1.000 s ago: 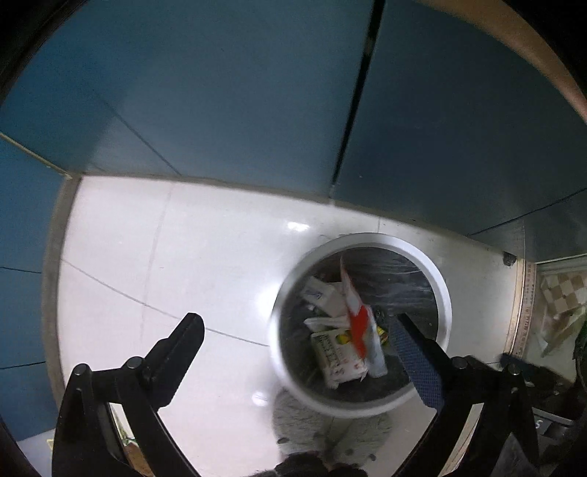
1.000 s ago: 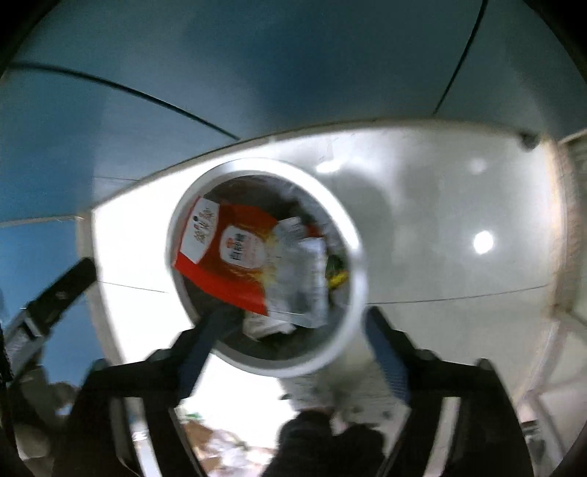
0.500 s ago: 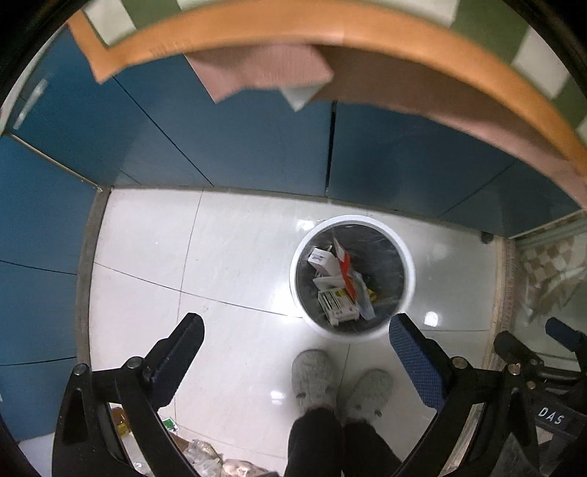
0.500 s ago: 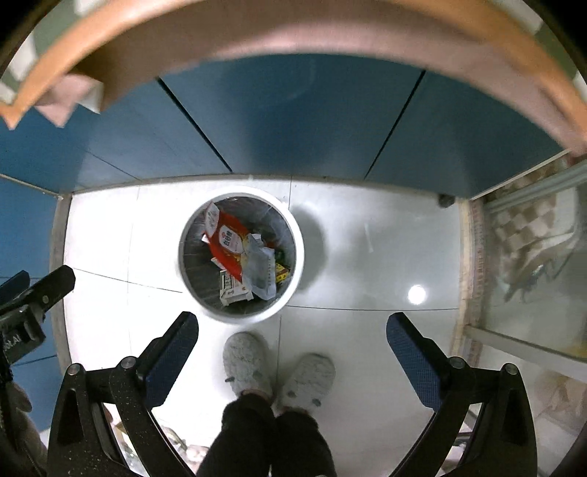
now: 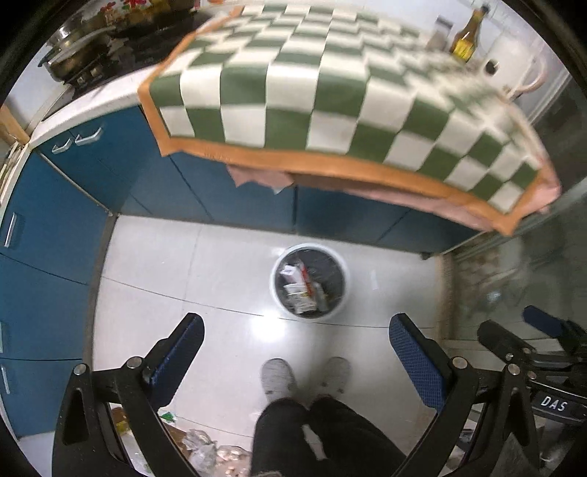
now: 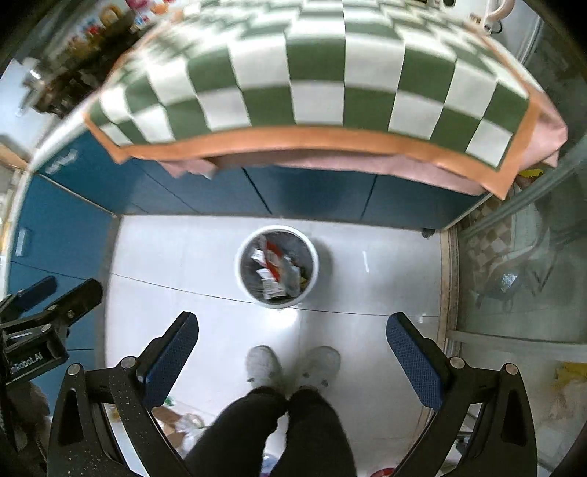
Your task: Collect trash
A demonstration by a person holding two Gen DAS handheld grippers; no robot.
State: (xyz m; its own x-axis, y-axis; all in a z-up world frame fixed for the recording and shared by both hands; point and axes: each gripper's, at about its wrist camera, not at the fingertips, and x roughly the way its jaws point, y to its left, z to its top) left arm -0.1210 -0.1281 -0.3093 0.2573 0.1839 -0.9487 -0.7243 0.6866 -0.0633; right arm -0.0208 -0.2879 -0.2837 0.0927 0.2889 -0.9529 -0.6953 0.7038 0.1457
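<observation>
A round white trash bin [image 5: 275, 293] [image 6: 242, 282] stands on the white tiled floor in front of blue cabinets. Wrappers [image 5: 299, 286] [image 6: 275, 266], one of them red and white, lie inside it. My left gripper [image 5: 295, 330] is open, high above the floor, with nothing between its blue-padded fingers. My right gripper [image 6: 291, 328] is open too and holds nothing. Each gripper shows at the edge of the other's view: the right one [image 5: 521, 341] and the left one [image 6: 51, 297].
A green-and-white checkered cloth [image 5: 312, 80] [image 6: 315, 66] with an orange border covers the counter above the blue cabinets [image 5: 238, 194]. A person's slippered feet [image 5: 304, 374] stand just before the bin. Loose litter [image 5: 201, 447] lies on the floor at lower left. A bottle [image 5: 467, 33] stands at the counter's far right.
Both grippers have risen well away from the bin, which looks much smaller now. The counter and its checkered cloth have come into view. The wrappers stay in the bin.
</observation>
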